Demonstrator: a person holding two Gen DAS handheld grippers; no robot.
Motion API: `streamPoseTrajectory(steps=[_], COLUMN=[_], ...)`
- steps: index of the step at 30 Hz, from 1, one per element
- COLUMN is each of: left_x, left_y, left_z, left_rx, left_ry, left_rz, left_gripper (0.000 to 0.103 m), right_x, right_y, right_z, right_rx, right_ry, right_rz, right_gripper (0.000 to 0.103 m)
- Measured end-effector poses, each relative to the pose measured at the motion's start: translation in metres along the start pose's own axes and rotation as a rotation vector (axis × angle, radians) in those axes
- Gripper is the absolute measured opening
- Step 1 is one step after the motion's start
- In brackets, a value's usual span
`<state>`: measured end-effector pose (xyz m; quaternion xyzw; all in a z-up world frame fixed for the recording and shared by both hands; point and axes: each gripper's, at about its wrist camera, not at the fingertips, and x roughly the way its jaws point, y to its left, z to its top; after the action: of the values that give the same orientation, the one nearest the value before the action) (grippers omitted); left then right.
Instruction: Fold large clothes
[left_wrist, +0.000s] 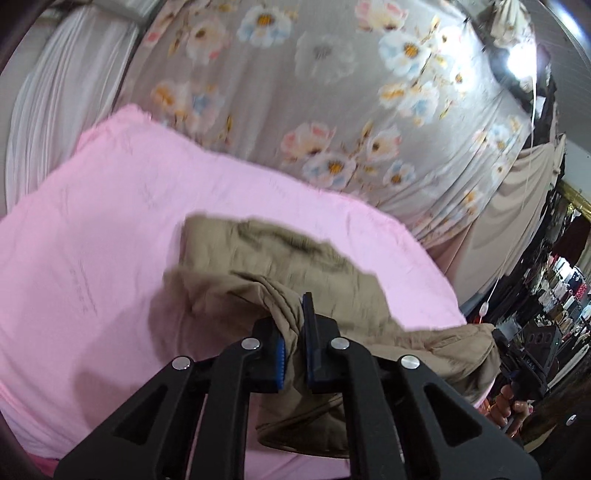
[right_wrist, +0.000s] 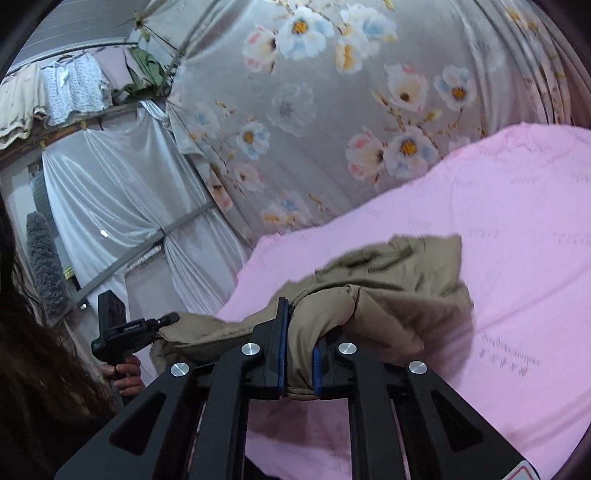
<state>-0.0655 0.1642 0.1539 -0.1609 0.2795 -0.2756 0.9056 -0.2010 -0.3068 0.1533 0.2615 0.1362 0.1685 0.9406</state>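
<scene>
A khaki-brown garment (left_wrist: 280, 258) hangs lifted over a pink sheet (left_wrist: 110, 229) on the bed. My left gripper (left_wrist: 293, 317) is shut on a bunched edge of the garment. In the right wrist view the same garment (right_wrist: 399, 273) stretches across the pink sheet (right_wrist: 517, 229), and my right gripper (right_wrist: 299, 332) is shut on a thick fold of it. The garment spans between the two grippers. The right gripper shows at the right edge of the left wrist view (left_wrist: 517, 365); the left gripper shows at the left of the right wrist view (right_wrist: 122, 332).
A grey flowered curtain (left_wrist: 332, 92) hangs behind the bed. White drapes (right_wrist: 122, 184) and hung clothes (right_wrist: 74, 88) stand to the left in the right wrist view. Cluttered shelves (left_wrist: 561, 291) are at the far right in the left wrist view.
</scene>
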Motion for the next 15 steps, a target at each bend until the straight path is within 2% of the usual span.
streamPoseTrajectory(steps=[4,7,11,15], left_x=[0.026,0.084,0.178,0.245], left_y=[-0.013,-0.008,0.016,0.049], left_z=[0.049,0.083,0.100,0.095], left_rx=[0.043,0.046,0.046,0.009], left_ry=[-0.062,-0.050,0.037,0.121], left_rz=[0.036,0.110,0.238,0.314], left_gripper=[0.007,0.007,0.008,0.008], right_x=[0.044,0.100,0.169,0.214], right_y=[-0.008,-0.040,-0.094,-0.127], right_z=[0.047,0.071,0.077,0.065], right_rx=[-0.040,0.018,0.122,0.160], right_ry=[-0.078,-0.081,-0.032,0.025], right_rz=[-0.056,-0.107,-0.195,-0.269], right_gripper=[0.009,0.009,0.009,0.009])
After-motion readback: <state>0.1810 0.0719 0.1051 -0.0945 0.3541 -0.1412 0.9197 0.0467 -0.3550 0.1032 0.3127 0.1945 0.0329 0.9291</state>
